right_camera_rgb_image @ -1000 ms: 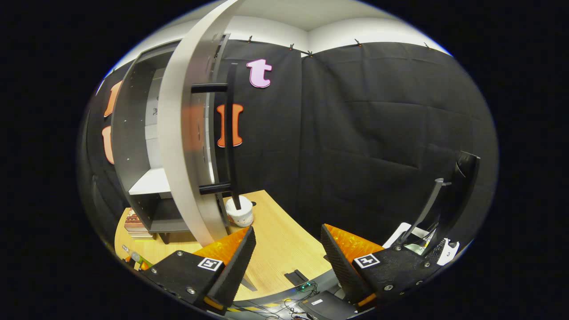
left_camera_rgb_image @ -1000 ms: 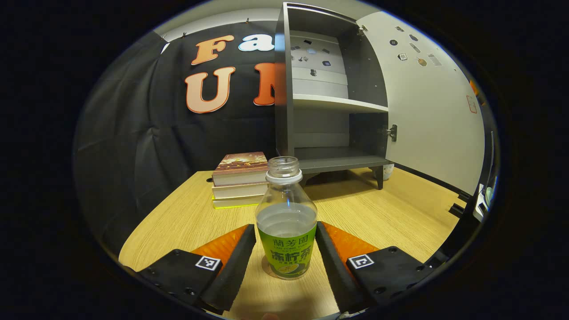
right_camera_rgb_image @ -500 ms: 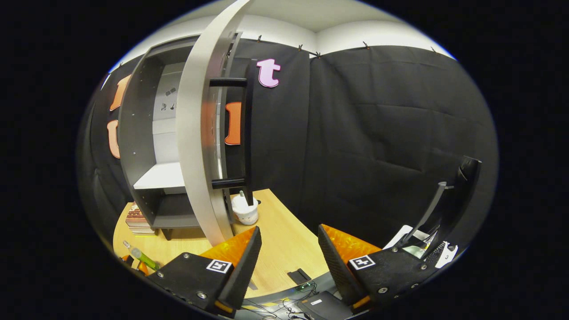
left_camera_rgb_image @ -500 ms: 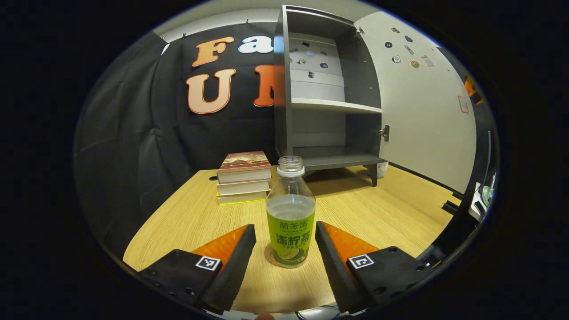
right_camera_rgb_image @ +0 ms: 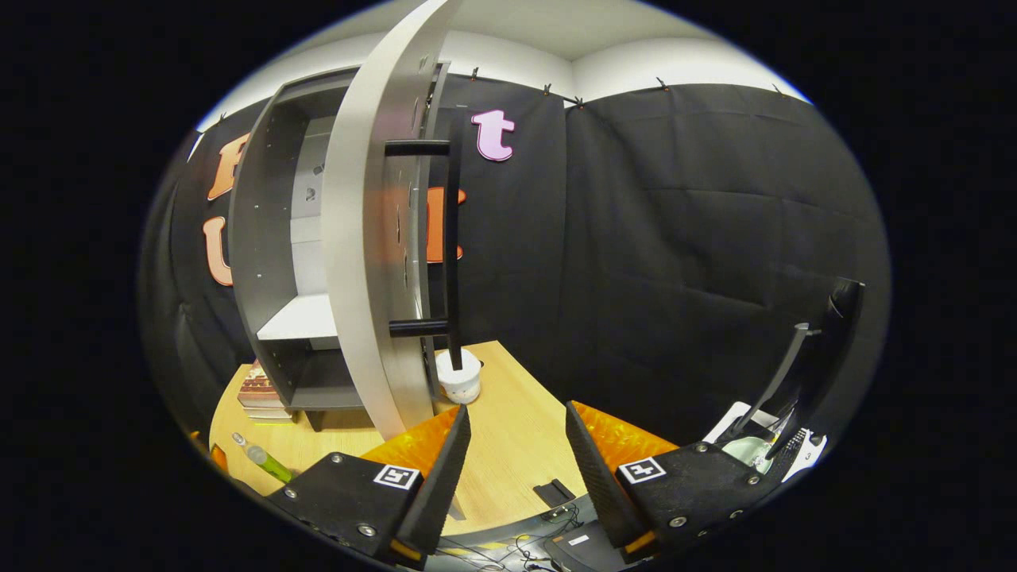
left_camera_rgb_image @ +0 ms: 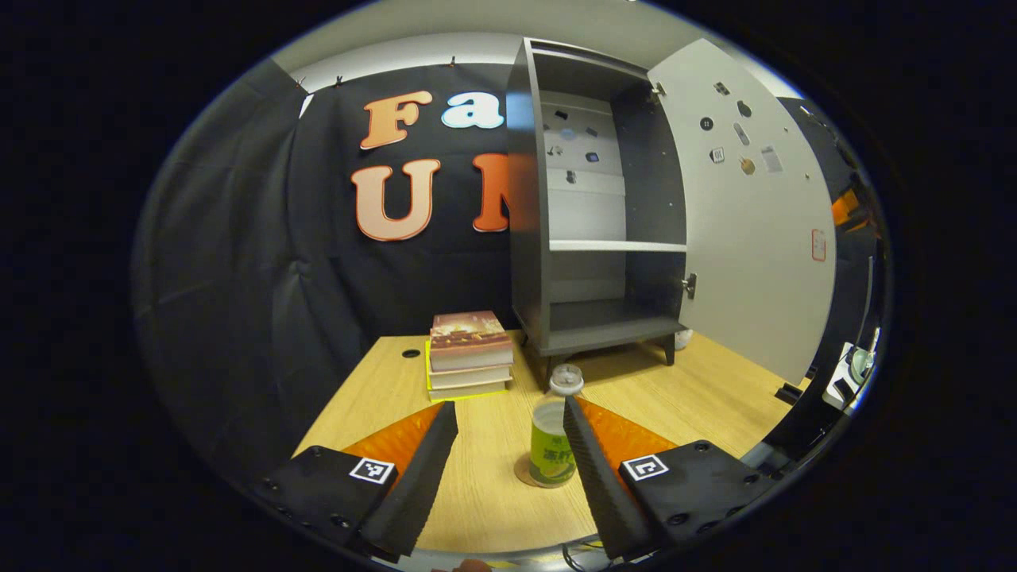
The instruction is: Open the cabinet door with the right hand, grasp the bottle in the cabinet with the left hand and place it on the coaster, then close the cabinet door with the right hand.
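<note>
A staged recording booth: black cloth walls (right_camera_rgb_image: pixel 699 238) clipped along a white wall enclose a light wooden desk (left_camera_rgb_image: pixel 699 397) with a small grey open cabinet (left_camera_rgb_image: pixel 592 238) and cabling (right_camera_rgb_image: pixel 516 544) at the desk edge.

Legible text, entry: none I can make out. Bottle (left_camera_rgb_image: pixel 552 445), near edge of bench (left_camera_rgb_image: pixel 373 397): green label, print too small. Cabinet door (left_camera_rgb_image: pixel 763 262): small stickers (left_camera_rgb_image: pixel 747 165), unreadable.

Bottle (left_camera_rgb_image: pixel 553 433) upright on coaster (left_camera_rgb_image: pixel 526 479), cabinet door (left_camera_rgb_image: pixel 755 230) open.
</note>
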